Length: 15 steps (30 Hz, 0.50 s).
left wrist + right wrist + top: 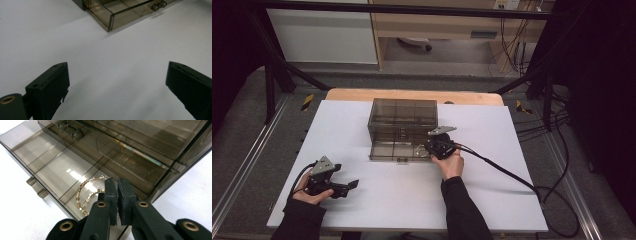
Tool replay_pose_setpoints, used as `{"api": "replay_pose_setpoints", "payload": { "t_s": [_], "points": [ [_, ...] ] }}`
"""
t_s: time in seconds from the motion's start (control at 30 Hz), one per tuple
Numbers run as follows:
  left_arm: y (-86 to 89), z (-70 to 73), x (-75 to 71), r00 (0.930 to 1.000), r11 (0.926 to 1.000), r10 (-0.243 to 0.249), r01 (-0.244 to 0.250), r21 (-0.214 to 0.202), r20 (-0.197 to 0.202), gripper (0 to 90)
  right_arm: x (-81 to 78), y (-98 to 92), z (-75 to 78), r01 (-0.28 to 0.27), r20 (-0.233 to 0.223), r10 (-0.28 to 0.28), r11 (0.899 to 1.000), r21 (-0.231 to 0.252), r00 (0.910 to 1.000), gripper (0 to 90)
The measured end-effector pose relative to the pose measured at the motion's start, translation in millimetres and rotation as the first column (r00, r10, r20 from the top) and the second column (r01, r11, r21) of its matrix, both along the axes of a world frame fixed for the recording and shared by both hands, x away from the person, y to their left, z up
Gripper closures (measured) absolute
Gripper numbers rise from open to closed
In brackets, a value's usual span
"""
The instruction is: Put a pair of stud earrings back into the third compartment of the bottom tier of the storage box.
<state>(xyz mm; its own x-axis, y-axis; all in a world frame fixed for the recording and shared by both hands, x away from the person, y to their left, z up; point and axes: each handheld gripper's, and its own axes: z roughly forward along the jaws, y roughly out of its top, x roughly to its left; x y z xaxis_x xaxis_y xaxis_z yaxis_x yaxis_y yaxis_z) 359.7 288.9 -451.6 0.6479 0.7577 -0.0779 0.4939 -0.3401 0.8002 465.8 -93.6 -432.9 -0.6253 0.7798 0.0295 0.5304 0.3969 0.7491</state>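
Evidently the right claw (117, 195) is pressed shut over the pulled-out bottom drawer (47, 167) of the smoky plastic organizer (402, 122), its pads tight together with the gold chain (83, 195) lying just beside them in the drawer's end compartment; whether a link is pinched I cannot tell. That drawer stands open so the chain can go in or out. At lower left of the high view, the left claw (343, 187) rests wide open and empty on the white bench (377, 200), well apart, presumably waiting. The right claw's own view alone resolves the chain's links.
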Motion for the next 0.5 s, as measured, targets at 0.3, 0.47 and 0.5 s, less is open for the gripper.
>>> {"api": "replay_pose_setpoints", "payload": {
  "t_s": [0.3, 0.47, 0.5],
  "points": [
    [-0.2, 0.2, -0.1, 1.0000, 1.0000, -0.001, 0.001, 0.001, 0.000, 5.1, -0.8, -0.2, -3.3, -0.007, -0.012, 0.007, 1.000, -0.021, 0.9999, 87.1],
    [-0.3, -0.2, 0.0, 1.0000, 1.0000, -0.001, 0.001, 0.001, 0.000, 5.1, -0.7, 0.3, -4.4, -0.012, -0.017, 0.012, 1.000, -0.025, 0.9998, 86.8],
    [-0.2, -0.2, 0.0, 1.0000, 1.0000, -0.001, 0.001, 0.001, 0.000, 5.1, -0.6, 0.2, -4.4, -0.012, -0.017, 0.011, 1.000, -0.027, 0.9998, 86.7]
  ]
}}
